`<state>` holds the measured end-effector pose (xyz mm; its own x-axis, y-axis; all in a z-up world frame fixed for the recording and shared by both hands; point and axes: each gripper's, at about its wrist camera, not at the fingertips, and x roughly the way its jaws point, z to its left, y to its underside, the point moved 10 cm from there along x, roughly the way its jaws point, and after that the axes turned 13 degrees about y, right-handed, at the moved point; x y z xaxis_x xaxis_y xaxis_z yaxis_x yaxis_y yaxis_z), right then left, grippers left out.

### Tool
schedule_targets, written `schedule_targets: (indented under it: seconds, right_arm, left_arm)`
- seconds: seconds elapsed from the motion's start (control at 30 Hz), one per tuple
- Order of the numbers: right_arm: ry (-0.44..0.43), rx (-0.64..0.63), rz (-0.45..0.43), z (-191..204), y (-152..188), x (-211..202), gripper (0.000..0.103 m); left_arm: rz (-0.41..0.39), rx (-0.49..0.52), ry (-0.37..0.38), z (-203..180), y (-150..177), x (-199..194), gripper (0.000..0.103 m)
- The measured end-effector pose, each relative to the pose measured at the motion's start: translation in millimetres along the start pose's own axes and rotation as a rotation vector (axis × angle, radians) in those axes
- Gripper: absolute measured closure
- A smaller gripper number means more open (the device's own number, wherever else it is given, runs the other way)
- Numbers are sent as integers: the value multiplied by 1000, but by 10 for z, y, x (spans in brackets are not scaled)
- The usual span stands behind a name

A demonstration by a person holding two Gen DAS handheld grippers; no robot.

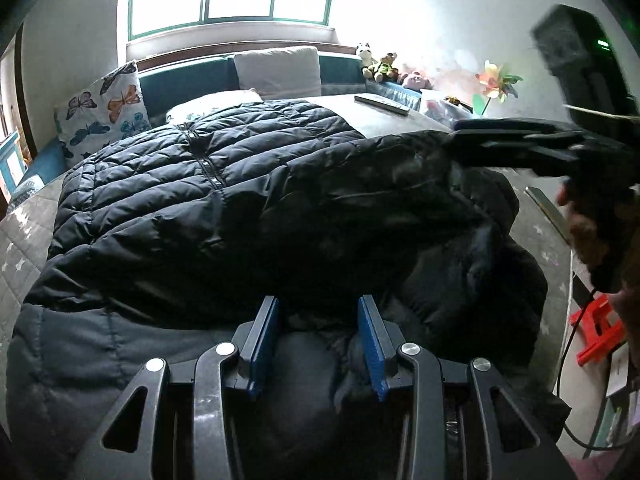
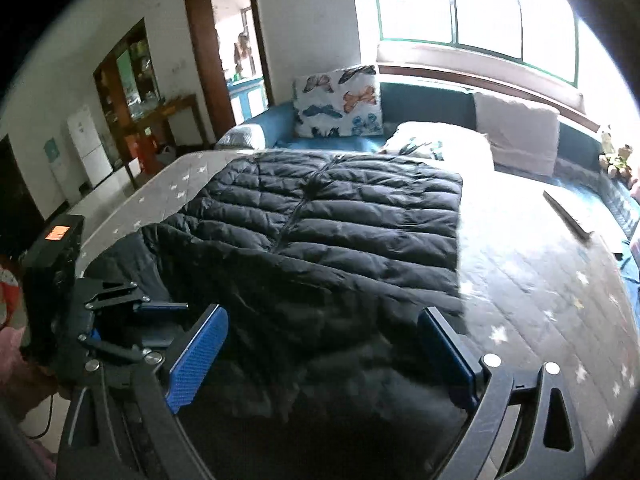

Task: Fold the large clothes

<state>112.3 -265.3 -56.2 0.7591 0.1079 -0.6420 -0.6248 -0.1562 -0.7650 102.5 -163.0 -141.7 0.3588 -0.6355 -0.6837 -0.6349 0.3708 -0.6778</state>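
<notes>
Jacket [image 1: 224,200]: black, quilted, spread flat on the bed [image 2: 540,280], zip up, part folded over.
Left tool [image 1: 318,344]: low over the jacket's near edge, blue pads [image 1: 264,340] partly apart with dark cloth bunched between them; whether it grips, I cannot tell.
Right tool [image 2: 320,356]: over the jacket's near right part, spread wide, holding nothing.
Butterfly pillow [image 2: 340,100]: beyond the jacket, at the bed's head.
Remote [image 1: 382,104]: on the bed past the jacket.
</notes>
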Motion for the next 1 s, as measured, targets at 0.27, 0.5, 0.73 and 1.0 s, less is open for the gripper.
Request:
schedule_targets:
  seconds: [0.27,0.5,0.73,1.0]
  right_arm:
    - [28,12,138,-76,386,616,1]
    - [40,-7,134,-68,447,628,1]
    - [26,-5,125,-79,437,618,1]
    - [19,-2,120,-84,427,609,1]
  left_arm:
    - [3,-1,6,51,34,74,61]
    - [3,-25,20,87,30,39,59]
    - [17,-16,-39,123,11,-240,58]
    - [-39,-112,-134,625,-32,-772,58]
